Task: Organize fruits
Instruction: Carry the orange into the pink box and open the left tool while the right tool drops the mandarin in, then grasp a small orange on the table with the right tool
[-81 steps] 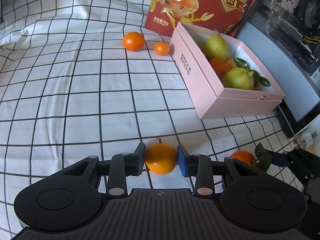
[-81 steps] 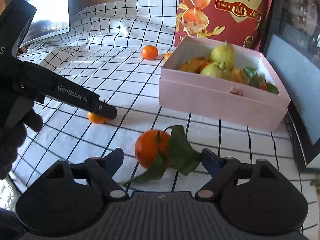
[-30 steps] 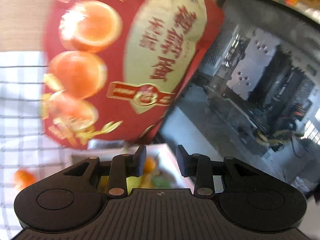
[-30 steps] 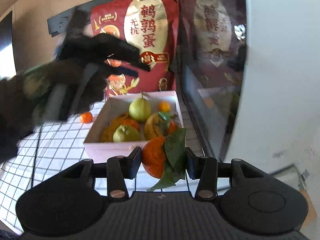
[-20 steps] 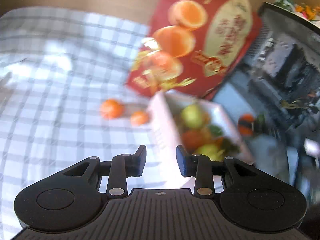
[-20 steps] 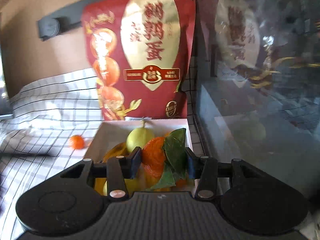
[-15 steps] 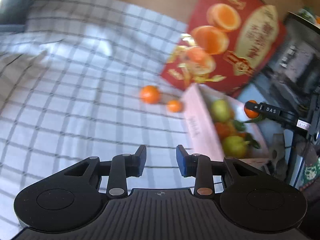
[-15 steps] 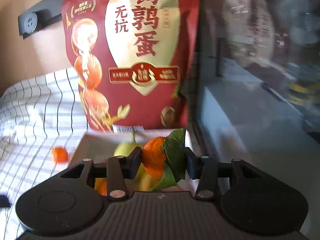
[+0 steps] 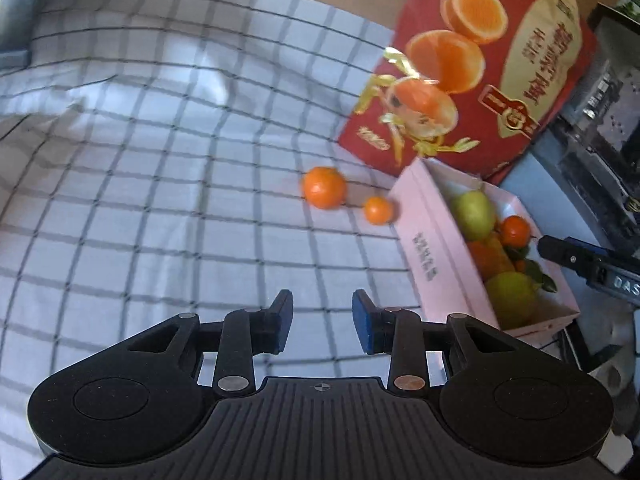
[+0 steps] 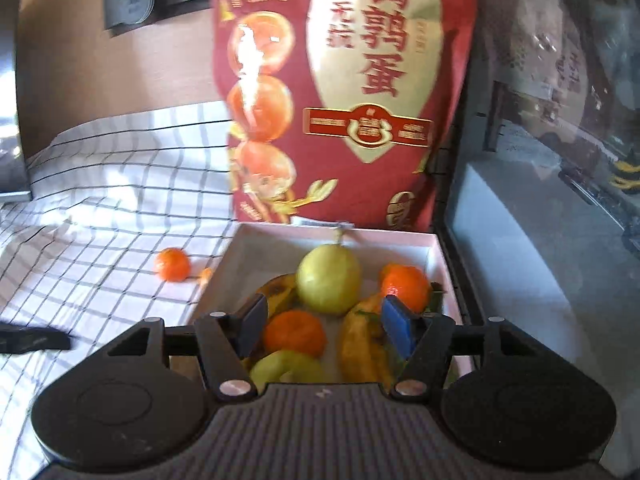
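Note:
A pink box (image 9: 428, 256) stands on the checked cloth and holds pears, oranges and a banana. My right gripper (image 10: 324, 304) hangs over the pink box (image 10: 436, 256) with its jaws opening and nothing between them. The leafy orange (image 10: 404, 286) lies free in the box's far right corner, beside a pear (image 10: 329, 278). On the cloth left of the box sit a larger orange (image 9: 324, 188) and a small orange (image 9: 378, 210). My left gripper (image 9: 322, 312) hovers above the cloth short of them, its jaws drawn narrow and empty.
A tall red snack bag (image 10: 340, 100) leans right behind the box. A dark glass-fronted case (image 10: 560, 160) runs along the box's right side. The checked cloth (image 9: 140, 200) spreads wide to the left, with a grey object (image 9: 16, 20) at its far corner.
My right gripper came in over the box and its jaws spread, letting the leafy orange drop inside. My left gripper swung away from the box and down, empty, toward the cloth.

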Demonstrator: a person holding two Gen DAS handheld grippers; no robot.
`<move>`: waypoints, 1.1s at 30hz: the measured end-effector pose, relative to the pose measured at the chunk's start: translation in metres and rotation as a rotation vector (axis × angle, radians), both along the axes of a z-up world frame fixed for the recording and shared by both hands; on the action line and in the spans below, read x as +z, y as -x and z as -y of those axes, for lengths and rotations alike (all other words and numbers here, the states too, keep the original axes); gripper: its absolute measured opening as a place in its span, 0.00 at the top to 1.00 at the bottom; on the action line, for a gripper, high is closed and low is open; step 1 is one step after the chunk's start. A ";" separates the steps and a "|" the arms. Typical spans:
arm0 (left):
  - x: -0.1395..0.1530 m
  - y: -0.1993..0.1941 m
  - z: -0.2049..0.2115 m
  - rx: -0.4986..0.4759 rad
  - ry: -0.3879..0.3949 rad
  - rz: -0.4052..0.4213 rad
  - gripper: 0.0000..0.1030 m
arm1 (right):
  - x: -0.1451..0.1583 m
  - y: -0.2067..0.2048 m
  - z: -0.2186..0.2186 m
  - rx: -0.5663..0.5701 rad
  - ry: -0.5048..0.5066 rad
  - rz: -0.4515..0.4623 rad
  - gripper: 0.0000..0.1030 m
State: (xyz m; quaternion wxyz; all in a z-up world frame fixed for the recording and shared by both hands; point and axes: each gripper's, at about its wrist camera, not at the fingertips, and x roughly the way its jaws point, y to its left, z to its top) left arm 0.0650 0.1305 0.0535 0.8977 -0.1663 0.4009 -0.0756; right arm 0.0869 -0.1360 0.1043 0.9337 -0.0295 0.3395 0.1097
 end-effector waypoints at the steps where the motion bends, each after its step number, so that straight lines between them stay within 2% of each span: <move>1: 0.001 -0.001 0.002 -0.007 -0.009 0.010 0.65 | 0.003 0.001 -0.005 0.017 0.004 0.001 0.38; 3: 0.004 -0.002 0.005 -0.008 -0.056 0.022 0.64 | 0.009 -0.002 -0.019 0.050 0.004 0.002 0.38; 6: 0.002 0.002 -0.001 0.008 -0.127 -0.004 0.64 | 0.011 -0.021 -0.049 0.088 -0.019 -0.026 0.38; 9: -0.003 0.007 -0.020 0.035 -0.111 -0.039 0.64 | 0.008 -0.043 -0.093 0.184 -0.006 -0.056 0.38; 12: -0.007 0.015 -0.042 0.061 -0.075 -0.058 0.64 | -0.004 -0.068 -0.136 0.280 0.105 -0.094 0.42; 15: -0.008 0.029 -0.063 0.079 -0.060 -0.052 0.65 | -0.022 -0.092 -0.163 0.366 0.282 -0.136 0.58; 21: -0.009 0.049 -0.095 0.159 -0.006 -0.041 0.65 | -0.044 -0.116 -0.175 0.506 0.487 -0.256 0.60; 24: -0.010 0.054 -0.105 0.180 0.003 -0.039 0.65 | -0.058 -0.123 -0.180 0.527 0.521 -0.320 0.60; 26: -0.010 0.057 -0.110 0.193 0.005 -0.040 0.65 | -0.068 -0.124 -0.183 0.512 0.579 -0.314 0.61; 29: -0.011 0.060 -0.116 0.213 0.002 -0.043 0.65 | -0.071 -0.126 -0.184 0.500 0.590 -0.308 0.64; 31: -0.012 0.061 -0.116 0.225 0.002 -0.048 0.65 | -0.072 -0.126 -0.185 0.490 0.613 -0.289 0.72; 33: -0.013 0.062 -0.114 0.223 0.004 -0.053 0.65 | -0.067 -0.127 -0.181 0.487 0.569 -0.301 0.74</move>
